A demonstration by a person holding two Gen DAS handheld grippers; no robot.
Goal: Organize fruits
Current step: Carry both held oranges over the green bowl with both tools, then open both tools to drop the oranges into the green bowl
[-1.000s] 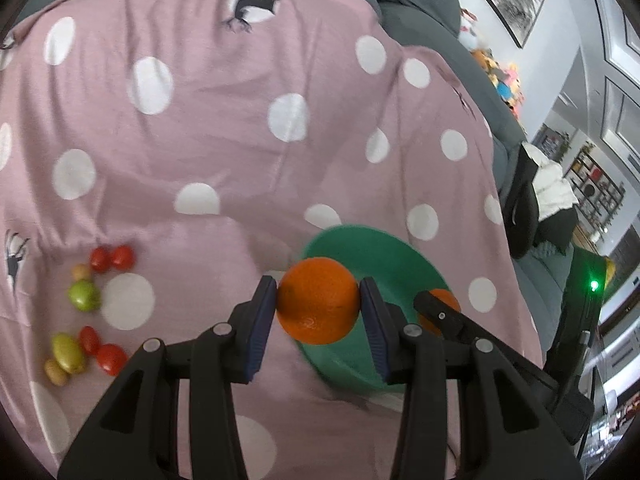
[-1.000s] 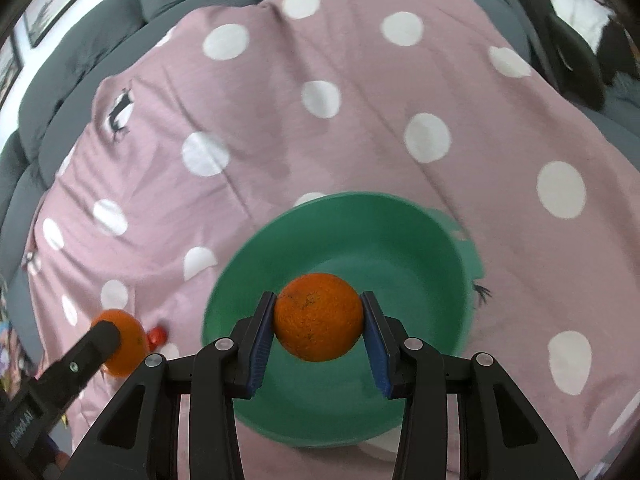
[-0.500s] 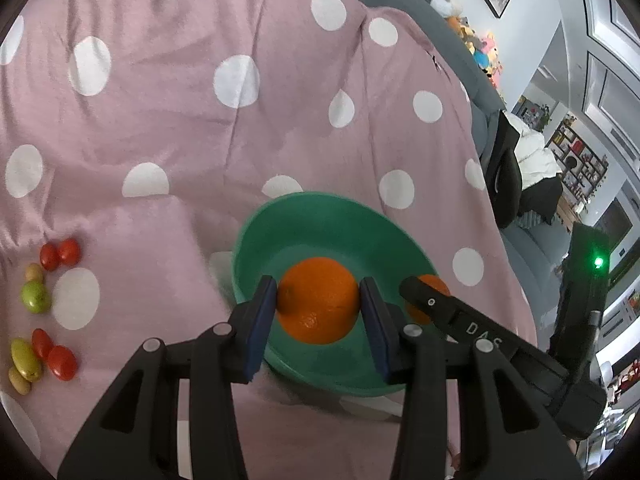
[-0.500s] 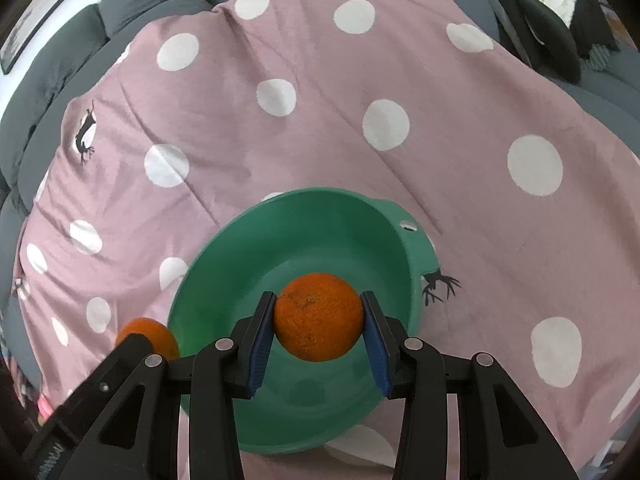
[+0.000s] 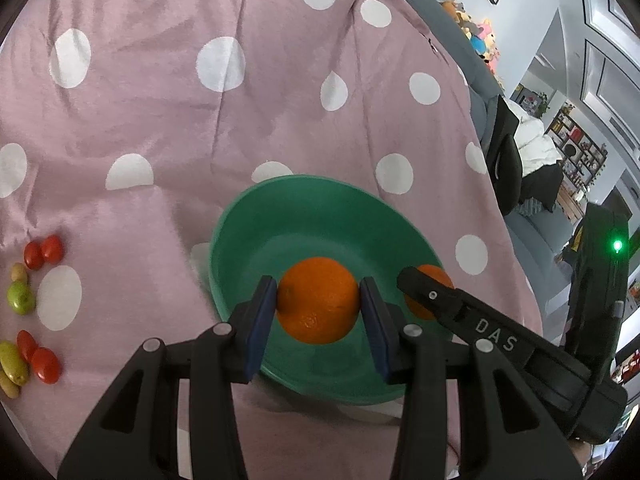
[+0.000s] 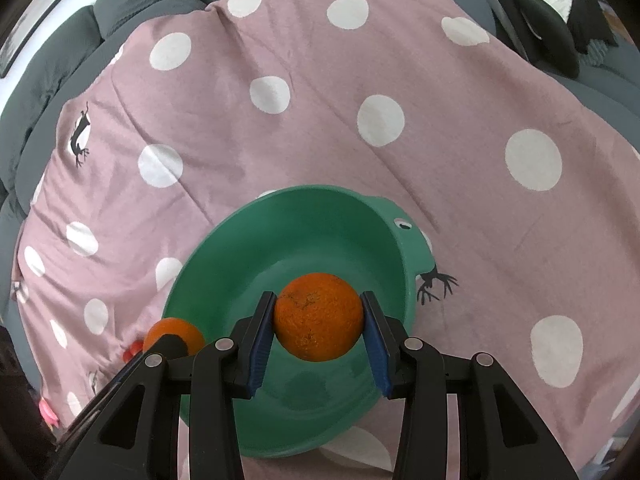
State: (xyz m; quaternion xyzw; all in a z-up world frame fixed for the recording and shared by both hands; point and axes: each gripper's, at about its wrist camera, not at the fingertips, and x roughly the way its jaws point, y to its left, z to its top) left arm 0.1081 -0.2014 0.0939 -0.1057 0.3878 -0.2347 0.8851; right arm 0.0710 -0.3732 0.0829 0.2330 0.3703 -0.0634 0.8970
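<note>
A green bowl [image 5: 304, 200] [image 6: 256, 240] sits on a pink polka-dot cloth [image 5: 200, 120]. My left gripper [image 5: 318, 308] is shut on an orange [image 5: 318, 304] and holds it over the bowl's near side. In the right wrist view my right gripper [image 6: 318, 320] is shut on a second orange [image 6: 318, 316], also above the bowl. Each view shows the other gripper's orange at the bowl's edge: the right one's orange [image 5: 430, 278] in the left wrist view, the left one's orange [image 6: 172, 330] in the right wrist view. The bowl holds nothing else.
Small red, green and yellow fruits [image 5: 24, 308] lie on the cloth at the far left. A grey sofa [image 6: 60, 52] lies under the cloth. Dark and white clothes [image 5: 528, 160] are piled to the right, beyond the cloth's edge.
My left gripper has moved with its orange from beside the bowl to over its near side. The right gripper has held almost still above the bowl.
</note>
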